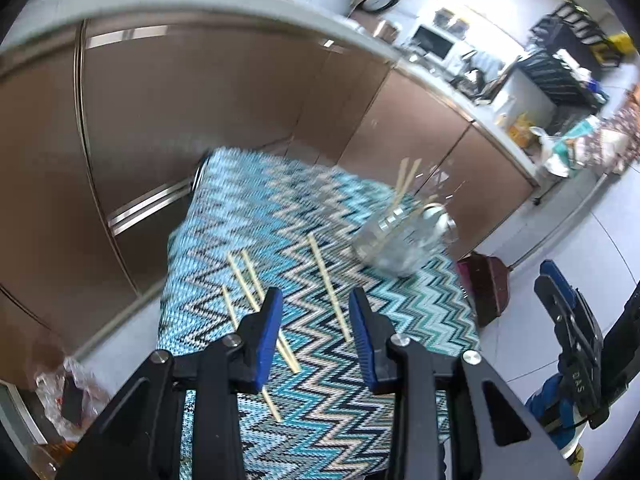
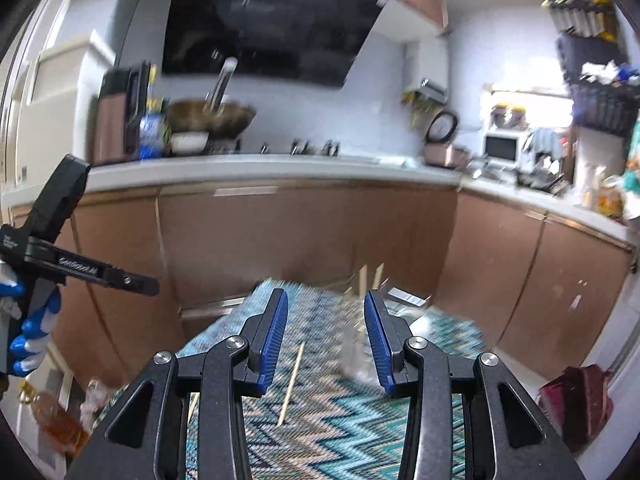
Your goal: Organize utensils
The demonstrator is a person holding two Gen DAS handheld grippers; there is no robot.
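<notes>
Both grippers hang with jaws apart and empty above a zigzag-patterned tabletop point(image 1: 320, 216). Loose chopsticks point(image 1: 329, 286) lie flat below the left gripper point(image 1: 315, 304); more stand in a glass jar point(image 1: 404, 236) at the cloth's far right, just beyond the right gripper point(image 2: 326, 306).

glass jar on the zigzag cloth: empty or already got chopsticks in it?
Not empty. The glass jar holds two chopsticks in the jar, poking above its rim. Four loose chopsticks lie on the cloth.

We can make out just one marking — "DAS" in pale letters on the right gripper point(image 1: 576, 364) body.
</notes>
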